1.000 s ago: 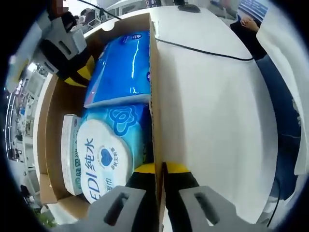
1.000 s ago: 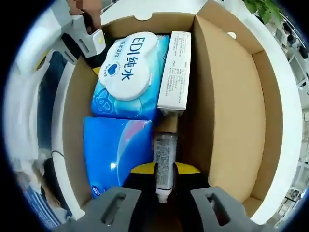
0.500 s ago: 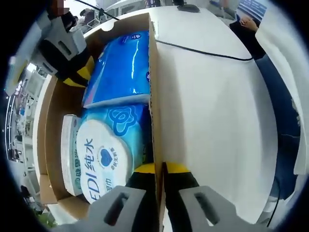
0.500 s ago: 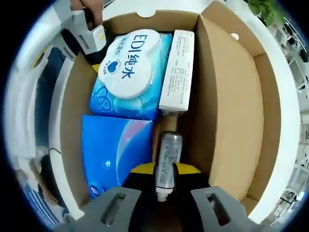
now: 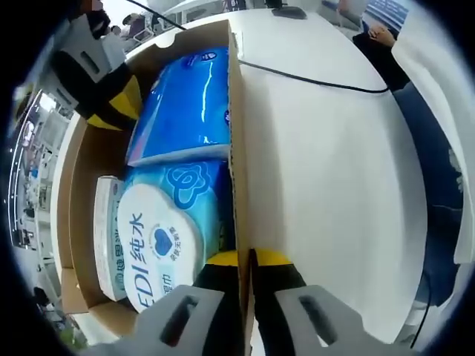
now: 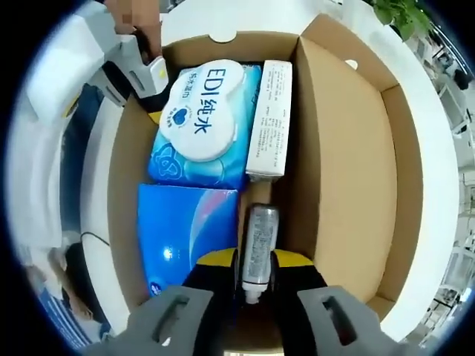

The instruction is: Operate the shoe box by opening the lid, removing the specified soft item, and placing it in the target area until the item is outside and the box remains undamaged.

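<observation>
The cardboard shoe box [image 6: 126, 185] lies open, its lid [image 6: 341, 148] folded back. Inside are a wet-wipes pack [image 6: 197, 122] with a white lid, a blue tissue pack [image 6: 185, 230], a slim white carton [image 6: 269, 119] and a small silver bottle [image 6: 257, 237]. My right gripper [image 6: 254, 267] is shut on the bottle, just above the box floor. In the left gripper view, my left gripper [image 5: 245, 259] is shut on the box's side wall [image 5: 236, 111], beside the wipes pack [image 5: 159, 245] and the tissue pack [image 5: 185, 104]. The right gripper [image 5: 111, 96] shows at the box's far end.
The box stands on a white table [image 5: 326, 170], which has wide bare room beside the wall. A thin black cable [image 5: 312, 78] crosses it. A person's light sleeve [image 5: 445, 111] runs along the table edge. A green plant [image 6: 390, 11] is beyond the lid.
The right gripper has drawn back a little from the box with the bottle still in its jaws. The left gripper keeps its grip on the wall, unmoved.
</observation>
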Demonstrator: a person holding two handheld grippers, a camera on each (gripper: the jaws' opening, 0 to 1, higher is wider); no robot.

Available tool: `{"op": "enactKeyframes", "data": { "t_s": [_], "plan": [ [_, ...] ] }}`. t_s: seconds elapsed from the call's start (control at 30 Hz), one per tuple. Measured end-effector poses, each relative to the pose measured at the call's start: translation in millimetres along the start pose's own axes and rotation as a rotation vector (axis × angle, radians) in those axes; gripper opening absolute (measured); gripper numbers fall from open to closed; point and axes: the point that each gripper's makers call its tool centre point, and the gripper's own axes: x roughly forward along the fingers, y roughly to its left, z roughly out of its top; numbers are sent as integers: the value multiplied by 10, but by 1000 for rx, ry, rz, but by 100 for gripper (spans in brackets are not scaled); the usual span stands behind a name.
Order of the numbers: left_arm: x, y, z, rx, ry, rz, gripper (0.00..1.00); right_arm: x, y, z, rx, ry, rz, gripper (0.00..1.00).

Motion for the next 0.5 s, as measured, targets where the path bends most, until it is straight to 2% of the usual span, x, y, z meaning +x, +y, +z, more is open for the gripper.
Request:
{"op": "enactKeyframes", "data": {
  "t_s": [0.13, 0.27, 0.37, 0.5],
  "plan": [
    [-1, 2, 0, 1, 0, 2, 1, -108, 22, 31, 24, -7, -4, 28],
    [-2, 2, 0, 0, 2, 1, 1, -153, 209, 84, 47, -49, 54, 56],
    [-2, 4, 4, 1, 2, 2, 1, -152, 234, 56, 24, -43, 36, 62],
    [5, 8, 7, 0, 3, 2, 1, -171, 230, 46, 46, -52, 30, 65]
  ]
}}
